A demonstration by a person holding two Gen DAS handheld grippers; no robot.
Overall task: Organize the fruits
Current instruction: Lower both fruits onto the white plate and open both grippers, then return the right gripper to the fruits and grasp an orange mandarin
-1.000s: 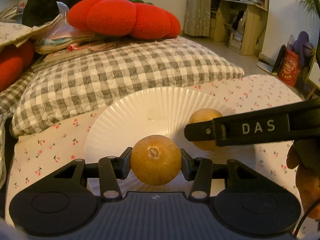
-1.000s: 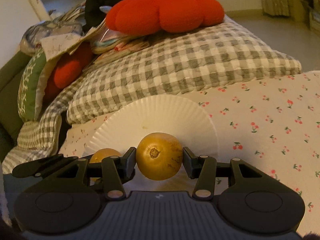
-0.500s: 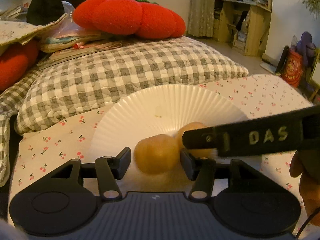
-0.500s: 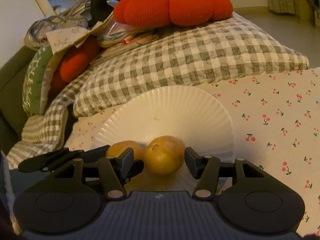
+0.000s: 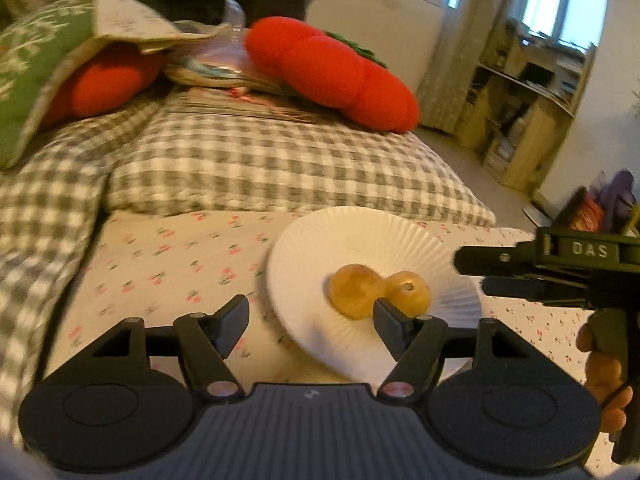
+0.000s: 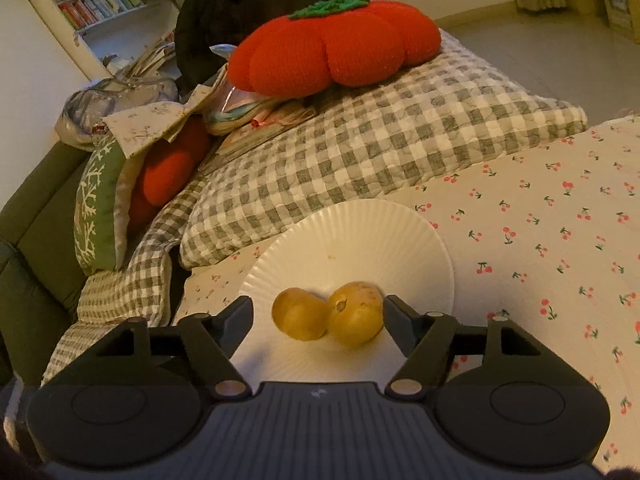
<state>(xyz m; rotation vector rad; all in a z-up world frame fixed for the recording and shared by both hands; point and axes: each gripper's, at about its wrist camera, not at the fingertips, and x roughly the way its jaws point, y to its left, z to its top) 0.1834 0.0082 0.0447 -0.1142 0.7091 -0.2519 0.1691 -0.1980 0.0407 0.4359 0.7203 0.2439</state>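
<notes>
On the cherry-print sheet, a white fluted paper plate, with two yellow-brown round fruits side by side and touching on its near half: left fruit, right fruit with its dimpled end turned toward the right wrist camera; same pair in the left wrist view, left fruit and right fruit, on the plate. Left gripper spread wide with nothing between its fingers, aimed to the left of the plate, its right finger overlapping the fruits in view only; somewhat blurred picture. Right gripper likewise wide apart and holding nothing, both fruits framed between its fingers, right fruit just beside the right finger, contact not possible to judge. Seen from the left wrist camera, right gripper at the plate's right edge, gripped by a hand. Behind the plate, a grey checked pillow; on top of it, a red tomato-shaped cushion; further left, a green patterned cushion.
</notes>
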